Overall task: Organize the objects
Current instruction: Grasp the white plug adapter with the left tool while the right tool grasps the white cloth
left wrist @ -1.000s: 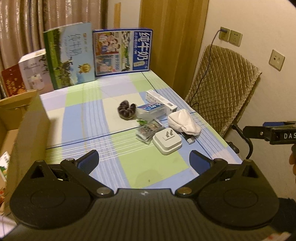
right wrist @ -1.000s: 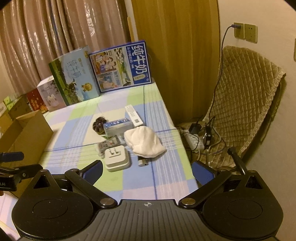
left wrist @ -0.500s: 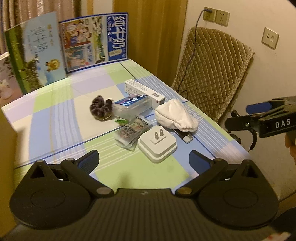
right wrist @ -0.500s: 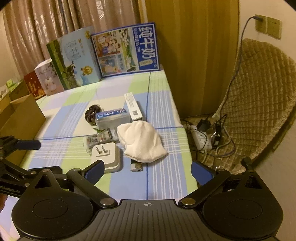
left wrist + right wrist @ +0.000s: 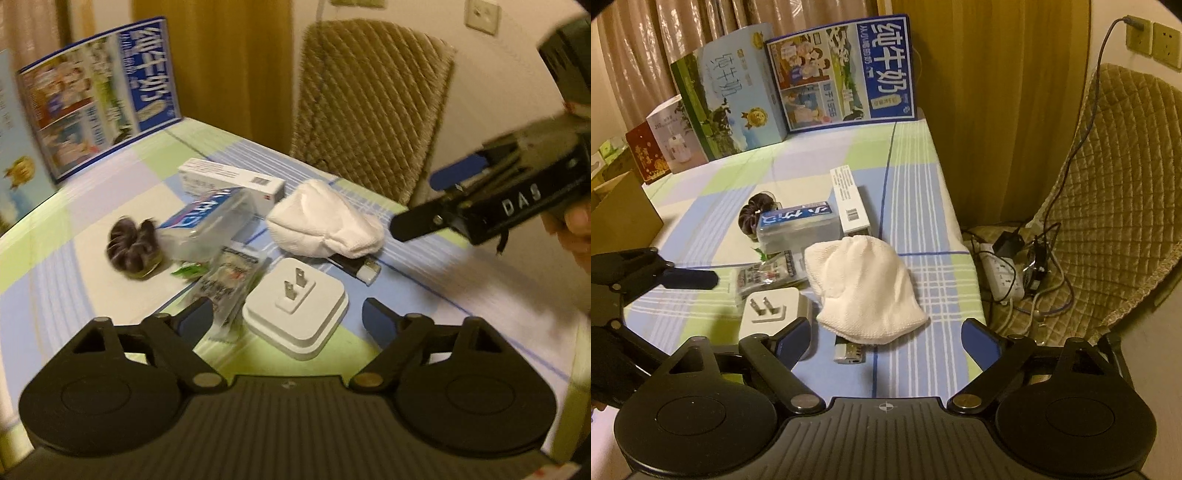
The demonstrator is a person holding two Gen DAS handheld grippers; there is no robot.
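1. White plug adapter (image 5: 295, 314) lies prongs-up on the checked tablecloth (image 5: 110, 266), dead ahead between my left gripper (image 5: 286, 319) tips.
2. My right gripper (image 5: 886, 332) faces the white cloth (image 5: 864, 288).
3. Both jaws are closing, nothing clamped.

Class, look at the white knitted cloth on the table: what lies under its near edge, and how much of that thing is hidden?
A lighter pokes out from under the white cloth. Only its metal-topped end shows; the rest of its body is covered.
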